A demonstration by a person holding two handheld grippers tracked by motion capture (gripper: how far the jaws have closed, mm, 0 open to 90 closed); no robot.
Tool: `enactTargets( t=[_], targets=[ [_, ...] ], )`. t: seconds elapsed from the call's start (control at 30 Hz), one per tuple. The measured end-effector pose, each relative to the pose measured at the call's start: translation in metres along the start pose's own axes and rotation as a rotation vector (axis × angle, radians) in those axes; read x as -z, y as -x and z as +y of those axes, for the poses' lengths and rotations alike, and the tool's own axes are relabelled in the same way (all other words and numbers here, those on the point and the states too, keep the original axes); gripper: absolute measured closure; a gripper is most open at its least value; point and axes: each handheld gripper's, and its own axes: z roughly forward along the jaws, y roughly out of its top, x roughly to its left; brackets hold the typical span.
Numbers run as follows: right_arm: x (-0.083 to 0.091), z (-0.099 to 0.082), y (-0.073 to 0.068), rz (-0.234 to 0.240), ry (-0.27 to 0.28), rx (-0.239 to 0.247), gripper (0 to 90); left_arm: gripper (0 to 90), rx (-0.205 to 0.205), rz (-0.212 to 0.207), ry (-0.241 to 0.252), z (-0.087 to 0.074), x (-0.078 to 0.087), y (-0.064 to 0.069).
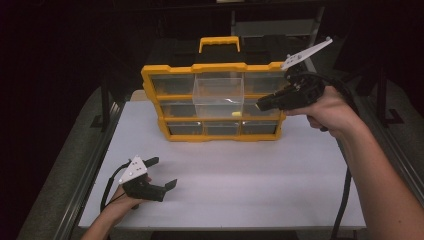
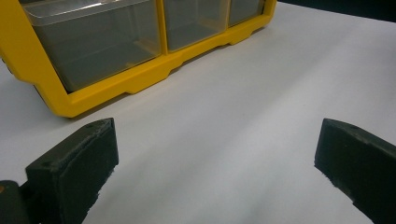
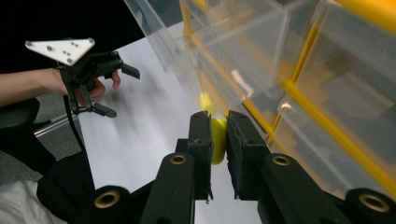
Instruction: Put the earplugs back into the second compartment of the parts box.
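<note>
While the right gripper [image 3: 218, 122] pinches a yellow piece [image 3: 217, 140], a clear drawer [image 1: 218, 96] juts from the organizer [image 1: 172, 136].
Piece hangs at the organizer's right front, beside the drawer; left gripper [image 1: 164, 172] gapes wide, well before the organizer.

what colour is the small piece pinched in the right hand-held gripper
Yellow: the small piece shows best in the right gripper view.

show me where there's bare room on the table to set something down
The white table is bare from the yellow organizer forward to the near edge, right of the left tool. It is crowded at the organizer's front, where the right tool holds a small yellow piece.
</note>
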Motion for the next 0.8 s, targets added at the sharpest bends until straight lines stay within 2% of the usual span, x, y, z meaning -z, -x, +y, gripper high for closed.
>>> enactTargets(
  t=[0.4, 0.8],
  targets=[
    [0.014, 0.038, -0.003, 0.011, 0.042, 0.024, 78.4, 0.0, 0.000, 0.000, 0.000, 0.000, 0.000, 0.001],
    [-0.001, 0.069, -0.010, 0.032, 0.029, 0.055, 78.4, 0.0, -0.001, -0.001, 0.002, 0.000, 0.000, 0.001]
  ],
)
